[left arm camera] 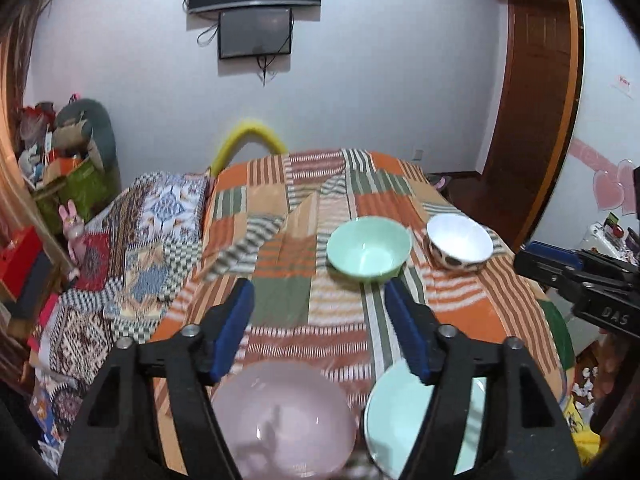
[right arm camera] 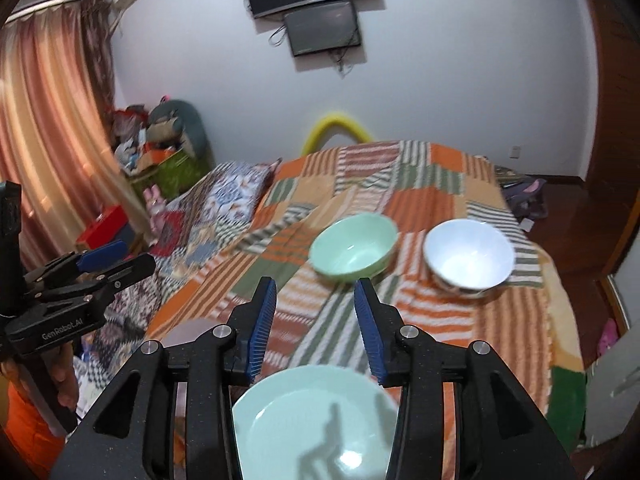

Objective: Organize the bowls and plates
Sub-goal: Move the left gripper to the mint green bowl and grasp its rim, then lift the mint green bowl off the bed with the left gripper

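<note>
Looking at the dishes first, then working outward:

green bowl (left arm camera: 369, 254): sits upright on the bedspread (left arm camera: 280, 292), roughly mid-bed, nothing inside as far as I can see.

white bowl (left arm camera: 459, 246): just beside the green one toward the bed's right edge, dark spots on its outer wall, not touching its neighbour.

pink bowl (left arm camera: 284, 420): down at the near edge of the bed, under the left tool's fingers, a bit blurry.

green plate (right arm camera: 316, 424): also at the near edge, just right of the pink bowl; can't tell if the two rims touch.

left gripper (left arm camera: 318, 320): blue pads spread wide, nothing between them, hanging above the pink bowl and plate without touching either.

right gripper (right arm camera: 315, 322): pads parted more narrowly, also gripping nothing, sitting over the green plate and pointing toward the two far bowls.

bedspread: orange, green and white striped patchwork, rumpled near the middle.

patterned quilt (left arm camera: 136, 248): bunched along the bed's left edge.

screens (left arm camera: 256, 8): two dark ones mounted on the far wall, past the bed's far edge.

curtain (right arm camera: 44, 120): striped, off to the left side of the room.
</note>
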Available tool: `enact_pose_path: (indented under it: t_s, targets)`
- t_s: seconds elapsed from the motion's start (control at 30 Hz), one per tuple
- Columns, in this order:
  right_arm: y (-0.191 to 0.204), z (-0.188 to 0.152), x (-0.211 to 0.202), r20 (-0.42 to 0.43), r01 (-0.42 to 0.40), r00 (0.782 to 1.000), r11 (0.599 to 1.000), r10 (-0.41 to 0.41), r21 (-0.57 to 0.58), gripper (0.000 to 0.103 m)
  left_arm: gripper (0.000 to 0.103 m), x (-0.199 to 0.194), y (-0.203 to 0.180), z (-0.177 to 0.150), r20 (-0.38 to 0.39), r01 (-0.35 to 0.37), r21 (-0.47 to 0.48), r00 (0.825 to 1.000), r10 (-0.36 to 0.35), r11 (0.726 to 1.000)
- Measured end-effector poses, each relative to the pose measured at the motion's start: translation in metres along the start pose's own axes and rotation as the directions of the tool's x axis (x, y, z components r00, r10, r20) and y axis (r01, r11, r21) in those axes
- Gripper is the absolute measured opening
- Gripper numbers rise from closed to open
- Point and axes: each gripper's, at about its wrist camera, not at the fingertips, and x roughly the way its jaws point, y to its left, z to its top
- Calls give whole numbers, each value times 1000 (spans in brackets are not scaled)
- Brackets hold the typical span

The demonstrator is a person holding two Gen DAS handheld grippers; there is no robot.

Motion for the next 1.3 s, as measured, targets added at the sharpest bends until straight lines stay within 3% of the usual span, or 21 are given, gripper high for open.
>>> enact_pose_path:
  t_s: [0.3, 0.47, 0.73, 0.9, 1.07, 1.3]
  targets:
    - [-28, 34, 11, 46, 36, 998, 999, -36, 17, 38, 69, 53, -14, 43, -38, 35, 3, 999, -35, 999]
    - [-36, 47, 36, 37, 50, 998, 999, -51, 16, 38, 69, 95, -13, 59, -76, 58, -21, 995, -60, 998]
    - [-58, 45, 97, -56, 41, 998, 997, -37, 67, 38, 69, 172, -8, 53, -179, 45, -37, 983, -51, 998]
    - [-69, 38, 133, -127, 42, 991, 996, -32, 80, 38, 69, 225, -2, 41, -260, 33, -57, 965, -47, 998]
    - [-79, 31, 165, -189, 39, 982, 995, -22, 91, 38, 68, 259, 3, 33, -288, 7, -63, 957, -25, 998]
    - [-83, 24, 194, -239, 38, 971, 995, -16, 87, 38, 46, 298, -3, 20, -342, 29, -41, 939, -41, 999]
